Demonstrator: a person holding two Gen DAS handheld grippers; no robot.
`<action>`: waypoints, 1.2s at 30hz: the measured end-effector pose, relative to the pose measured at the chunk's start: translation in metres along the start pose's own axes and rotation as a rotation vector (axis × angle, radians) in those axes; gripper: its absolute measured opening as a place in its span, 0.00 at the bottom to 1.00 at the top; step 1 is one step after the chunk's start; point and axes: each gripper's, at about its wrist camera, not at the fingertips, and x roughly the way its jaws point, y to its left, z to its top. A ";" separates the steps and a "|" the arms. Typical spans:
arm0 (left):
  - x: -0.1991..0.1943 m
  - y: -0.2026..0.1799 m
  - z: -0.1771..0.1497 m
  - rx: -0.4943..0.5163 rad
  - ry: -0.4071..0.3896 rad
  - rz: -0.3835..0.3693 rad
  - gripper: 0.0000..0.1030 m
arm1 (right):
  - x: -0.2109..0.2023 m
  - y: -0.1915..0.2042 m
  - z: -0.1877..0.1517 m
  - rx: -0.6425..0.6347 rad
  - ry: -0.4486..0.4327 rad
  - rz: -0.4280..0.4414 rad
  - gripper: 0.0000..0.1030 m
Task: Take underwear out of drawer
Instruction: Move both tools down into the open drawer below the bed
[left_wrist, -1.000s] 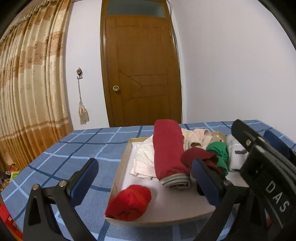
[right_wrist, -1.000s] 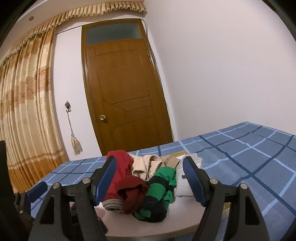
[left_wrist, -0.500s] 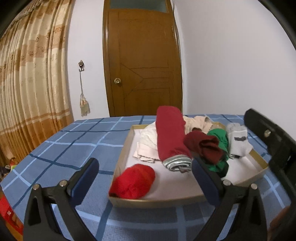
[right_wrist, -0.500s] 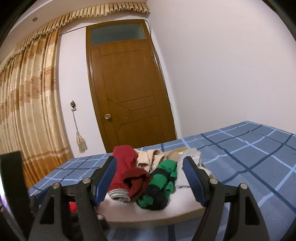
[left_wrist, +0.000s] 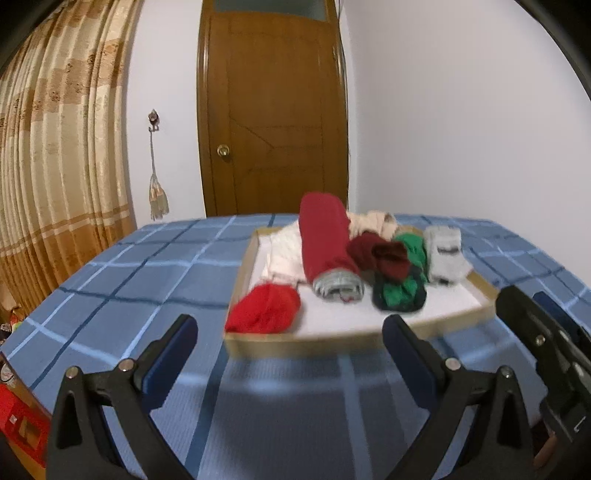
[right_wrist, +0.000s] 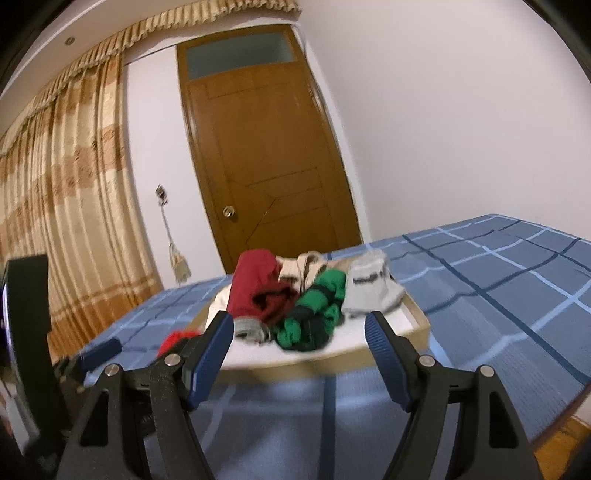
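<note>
A shallow wooden drawer (left_wrist: 306, 345) (right_wrist: 417, 325) lies on a blue checked bed cover. In it sit a bright red bundle (left_wrist: 264, 308), a long dark red roll (left_wrist: 325, 240) (right_wrist: 251, 284), a maroon piece (left_wrist: 384, 254), a green and dark piece (left_wrist: 402, 291) (right_wrist: 317, 314), cream cloth (left_wrist: 284, 251) and grey-white socks (left_wrist: 443, 254) (right_wrist: 369, 288). My left gripper (left_wrist: 291, 347) stands open in front of the drawer's near wall, holding nothing. My right gripper (right_wrist: 299, 341) is open too, short of the drawer, with nothing between its fingers.
The blue checked cover (left_wrist: 122, 295) spreads left of the drawer and toward me. A brown door (left_wrist: 273, 110) and a striped curtain (left_wrist: 55, 177) stand behind. A red box (left_wrist: 18, 417) sits at the bed's lower left edge. The bed's right edge (right_wrist: 554, 424) drops to the floor.
Both grippers have drawn back from the drawer and sunk a little; the drawer and clothes now look smaller and farther. Both stay open and nothing has been taken.
</note>
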 end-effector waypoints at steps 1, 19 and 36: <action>-0.002 0.002 -0.005 0.002 0.022 -0.003 0.99 | -0.005 -0.001 -0.004 -0.007 0.013 0.000 0.73; -0.033 0.021 -0.069 0.039 0.273 -0.038 0.99 | -0.032 -0.017 -0.060 -0.019 0.339 0.083 0.73; -0.081 0.076 -0.108 0.016 0.397 -0.181 0.99 | -0.013 -0.021 -0.142 0.406 0.860 0.180 0.73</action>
